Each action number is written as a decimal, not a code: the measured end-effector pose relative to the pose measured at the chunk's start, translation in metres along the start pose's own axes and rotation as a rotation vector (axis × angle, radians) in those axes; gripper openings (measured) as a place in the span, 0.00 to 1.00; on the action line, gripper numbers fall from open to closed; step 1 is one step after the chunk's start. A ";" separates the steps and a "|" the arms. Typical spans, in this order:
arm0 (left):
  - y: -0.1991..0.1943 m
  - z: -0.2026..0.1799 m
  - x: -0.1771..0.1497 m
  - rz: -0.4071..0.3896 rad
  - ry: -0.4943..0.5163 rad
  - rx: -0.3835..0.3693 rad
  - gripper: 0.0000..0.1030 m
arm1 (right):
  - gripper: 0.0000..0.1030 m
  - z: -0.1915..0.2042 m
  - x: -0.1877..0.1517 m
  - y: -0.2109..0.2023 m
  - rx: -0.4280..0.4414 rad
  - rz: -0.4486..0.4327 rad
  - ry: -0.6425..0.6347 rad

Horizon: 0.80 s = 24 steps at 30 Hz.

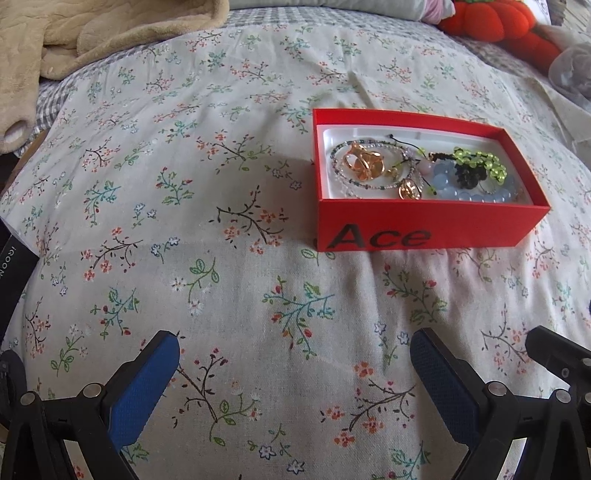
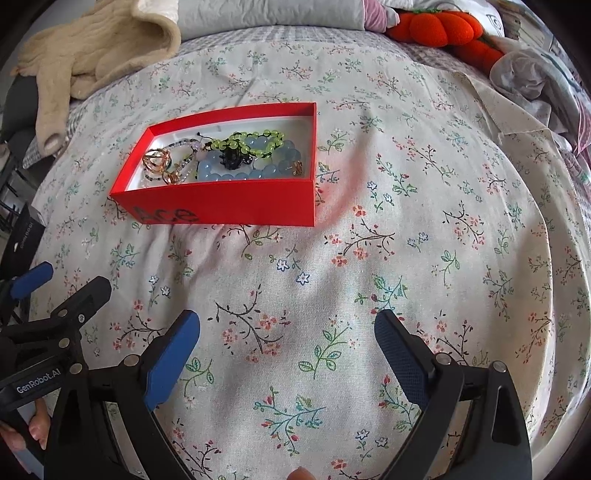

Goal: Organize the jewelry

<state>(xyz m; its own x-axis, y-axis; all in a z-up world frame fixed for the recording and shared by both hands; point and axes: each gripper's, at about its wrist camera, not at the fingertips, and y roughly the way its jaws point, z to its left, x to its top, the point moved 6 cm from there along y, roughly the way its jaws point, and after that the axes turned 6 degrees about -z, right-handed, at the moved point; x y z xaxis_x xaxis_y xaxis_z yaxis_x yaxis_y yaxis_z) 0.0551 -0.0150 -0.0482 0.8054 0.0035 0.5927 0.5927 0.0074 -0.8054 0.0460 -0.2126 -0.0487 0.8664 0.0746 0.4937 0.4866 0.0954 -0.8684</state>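
A red box [image 1: 424, 229] marked "Ace" lies on the flowered bedspread [image 1: 221, 258], up and to the right of my left gripper [image 1: 295, 343]. In it lie gold rings [image 1: 364, 162], a green bead bracelet [image 1: 480, 162], pale blue beads [image 1: 476, 194] and a thin beaded chain [image 1: 341, 171]. The left jaws stand wide open over bare cloth. In the right wrist view the red box [image 2: 229, 203] sits up and to the left, with the blue beads [image 2: 236, 170] and green bracelet [image 2: 255, 142] showing. My right gripper [image 2: 288, 325] is open and empty, well short of the box.
A beige plush blanket [image 2: 92, 48] lies at the back left, an orange pumpkin cushion [image 2: 439, 27] and crumpled grey fabric [image 2: 524, 74] at the back right. The other gripper [image 2: 55, 314] shows at the left edge of the right wrist view. A black item [image 1: 14, 258] sits at the bed's left edge.
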 end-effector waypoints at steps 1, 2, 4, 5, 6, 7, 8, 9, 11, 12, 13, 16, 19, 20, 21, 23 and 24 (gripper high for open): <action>0.000 0.001 0.001 0.001 -0.005 0.000 1.00 | 0.94 0.000 0.000 0.000 -0.001 -0.003 -0.001; 0.000 0.001 0.001 0.001 -0.009 -0.004 1.00 | 0.94 -0.001 0.001 0.000 -0.002 -0.004 -0.002; -0.001 0.002 0.002 -0.004 -0.015 -0.006 1.00 | 0.94 -0.001 0.000 0.002 -0.006 0.000 0.001; -0.002 0.003 0.003 -0.007 -0.014 -0.006 1.00 | 0.94 -0.001 0.000 0.003 -0.008 0.004 0.002; -0.002 0.003 0.003 -0.009 -0.013 -0.005 1.00 | 0.94 -0.001 0.000 0.004 -0.009 0.007 0.001; -0.002 0.003 0.003 -0.009 -0.013 -0.006 1.00 | 0.94 -0.001 0.000 0.005 -0.010 0.009 0.000; -0.002 0.003 0.003 -0.007 -0.014 -0.007 1.00 | 0.94 0.000 0.000 0.005 -0.010 0.008 -0.002; -0.002 0.003 0.003 -0.005 -0.013 -0.008 1.00 | 0.94 0.001 0.001 0.005 -0.011 0.007 -0.005; -0.002 0.003 0.003 -0.005 -0.012 -0.008 1.00 | 0.94 0.003 0.001 0.005 -0.012 0.005 -0.009; -0.002 0.003 0.003 -0.006 -0.012 -0.006 1.00 | 0.94 0.004 0.001 0.006 -0.012 0.006 -0.012; -0.003 0.004 0.003 -0.007 -0.012 -0.006 1.00 | 0.94 0.004 0.001 0.006 -0.014 0.007 -0.013; -0.004 0.004 0.003 -0.009 -0.015 -0.007 1.00 | 0.94 0.006 0.000 0.008 -0.017 0.012 -0.013; -0.003 0.005 0.003 -0.009 -0.013 -0.006 1.00 | 0.94 0.006 0.001 0.009 -0.017 0.012 -0.013; -0.003 0.005 0.003 -0.008 -0.014 -0.006 1.00 | 0.94 0.006 0.001 0.008 -0.018 0.010 -0.012; -0.003 0.006 0.003 -0.006 -0.015 -0.006 1.00 | 0.94 0.006 0.001 0.008 -0.018 0.009 -0.012; -0.002 0.006 0.003 -0.005 -0.017 -0.004 1.00 | 0.94 0.006 0.001 0.007 -0.019 0.007 -0.008; -0.002 0.006 0.003 -0.005 -0.016 -0.005 1.00 | 0.94 0.005 0.001 0.007 -0.019 0.007 -0.008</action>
<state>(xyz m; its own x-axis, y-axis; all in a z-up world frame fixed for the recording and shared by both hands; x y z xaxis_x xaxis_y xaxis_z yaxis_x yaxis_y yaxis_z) 0.0564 -0.0088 -0.0448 0.8023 0.0191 0.5966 0.5967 0.0025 -0.8025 0.0495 -0.2065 -0.0541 0.8688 0.0830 0.4882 0.4829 0.0763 -0.8724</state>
